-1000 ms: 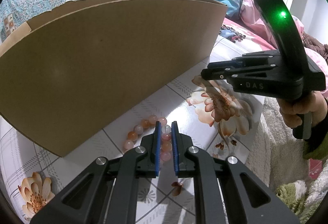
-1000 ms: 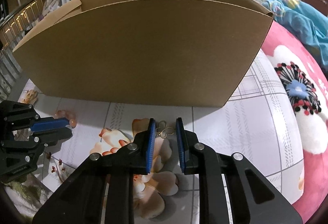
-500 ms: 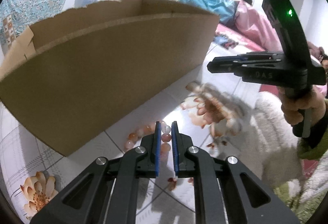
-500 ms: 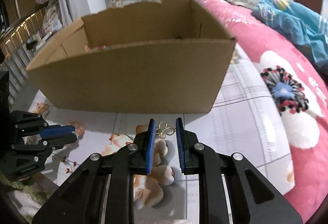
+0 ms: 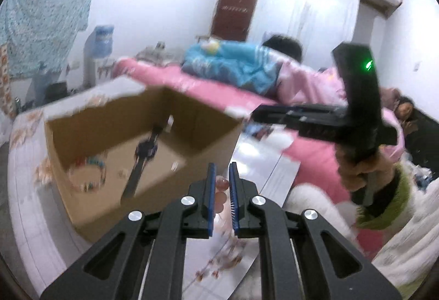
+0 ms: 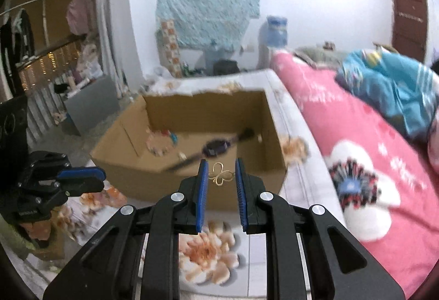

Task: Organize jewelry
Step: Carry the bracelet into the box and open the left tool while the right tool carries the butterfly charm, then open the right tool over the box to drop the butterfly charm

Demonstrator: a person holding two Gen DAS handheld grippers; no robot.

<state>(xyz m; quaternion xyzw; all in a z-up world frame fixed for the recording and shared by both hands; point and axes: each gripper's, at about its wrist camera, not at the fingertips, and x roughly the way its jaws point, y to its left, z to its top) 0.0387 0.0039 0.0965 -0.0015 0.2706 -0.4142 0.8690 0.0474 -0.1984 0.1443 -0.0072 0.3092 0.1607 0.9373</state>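
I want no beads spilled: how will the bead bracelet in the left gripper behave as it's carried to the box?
The bead bracelet hangs in a loose strand between the left gripper's pads, so it is probably floppy and will swing. Its round, glossy beads look slippery; pinched at one spot, it may slide out. Released over the cardboard box, it should simply drop in.

Pink floral bedspread (image 6: 343, 135), blue jacket (image 6: 389, 86), water dispenser (image 5: 100, 45), brown door (image 5: 236, 10), hanging turquoise cloth (image 6: 208, 6)

One cardboard box (image 6: 192, 173); two grippers; one gold butterfly ornament (image 6: 221, 177); one bead bracelet (image 5: 221, 191); inside box, maybe three blurred pieces.
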